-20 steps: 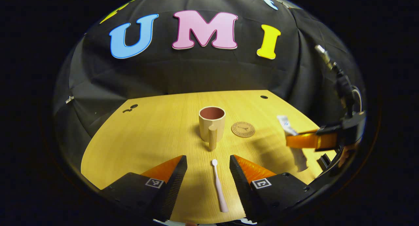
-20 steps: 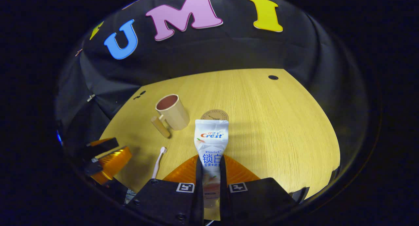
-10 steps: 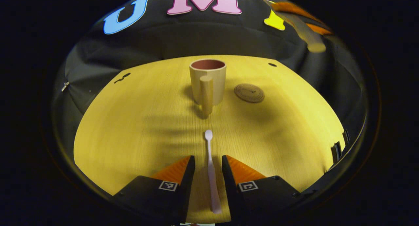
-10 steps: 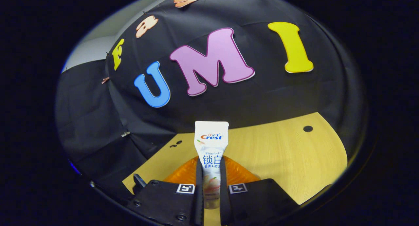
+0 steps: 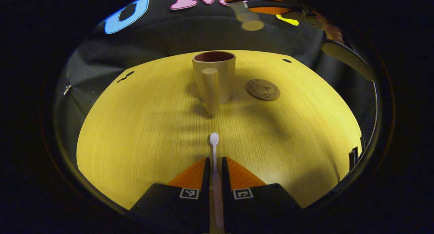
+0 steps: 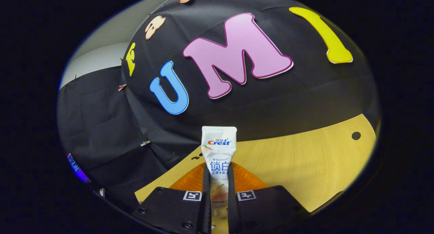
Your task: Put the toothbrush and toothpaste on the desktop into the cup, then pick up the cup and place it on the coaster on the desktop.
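**White toothbrush clamped, toothpaste aloft**

Yellow-wood desk (image 5: 135,132): the left claw (image 5: 214,166) pinches the toothbrush (image 5: 214,149), its head toward the tan cup (image 5: 214,74) beside the round coaster (image 5: 263,89). The right claw (image 6: 219,179) grips the toothpaste (image 6: 219,149), raised above the desk.

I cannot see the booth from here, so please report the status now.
Left tongs shut on toothbrush. Right tongs shut on toothpaste, raised. Cup upright, empty; coaster beside it. Nothing in the way.
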A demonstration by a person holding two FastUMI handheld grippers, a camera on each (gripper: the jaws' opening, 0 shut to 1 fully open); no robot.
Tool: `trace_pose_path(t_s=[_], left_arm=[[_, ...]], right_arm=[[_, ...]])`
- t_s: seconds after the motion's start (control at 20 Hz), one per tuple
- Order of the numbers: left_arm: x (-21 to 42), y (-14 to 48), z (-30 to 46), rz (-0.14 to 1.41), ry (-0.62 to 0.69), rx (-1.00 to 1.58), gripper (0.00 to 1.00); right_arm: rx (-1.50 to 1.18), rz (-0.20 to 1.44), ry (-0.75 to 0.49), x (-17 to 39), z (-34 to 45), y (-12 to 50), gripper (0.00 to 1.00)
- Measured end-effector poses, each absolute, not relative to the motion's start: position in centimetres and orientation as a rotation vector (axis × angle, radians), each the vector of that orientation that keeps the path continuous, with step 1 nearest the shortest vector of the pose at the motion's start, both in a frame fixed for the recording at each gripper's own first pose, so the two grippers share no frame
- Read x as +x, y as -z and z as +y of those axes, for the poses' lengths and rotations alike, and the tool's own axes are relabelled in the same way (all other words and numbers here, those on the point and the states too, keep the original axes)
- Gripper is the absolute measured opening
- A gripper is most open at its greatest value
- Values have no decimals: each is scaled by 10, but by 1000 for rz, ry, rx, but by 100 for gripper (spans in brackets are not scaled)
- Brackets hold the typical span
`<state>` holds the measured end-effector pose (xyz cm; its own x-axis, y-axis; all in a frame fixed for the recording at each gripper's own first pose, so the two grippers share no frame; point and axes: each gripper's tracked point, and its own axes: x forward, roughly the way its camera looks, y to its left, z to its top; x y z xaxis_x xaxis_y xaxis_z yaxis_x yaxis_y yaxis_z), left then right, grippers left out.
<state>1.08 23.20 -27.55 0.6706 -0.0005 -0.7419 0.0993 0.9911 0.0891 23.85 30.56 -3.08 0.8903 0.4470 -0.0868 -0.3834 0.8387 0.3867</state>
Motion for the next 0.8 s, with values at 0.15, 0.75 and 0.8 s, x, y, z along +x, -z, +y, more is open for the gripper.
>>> trace_pose_path(t_s=[0.15,0.75,0.8], left_arm=[[12,276,229,864,57,132,13],[21,260,228,834,110,-61,6],[23,258,227,822,115,-77,6]], right_arm=[[364,189,-471,259,318,52,23],[143,231,-537,265,342,108,28],[136,240,-534,264,341,110,29]])
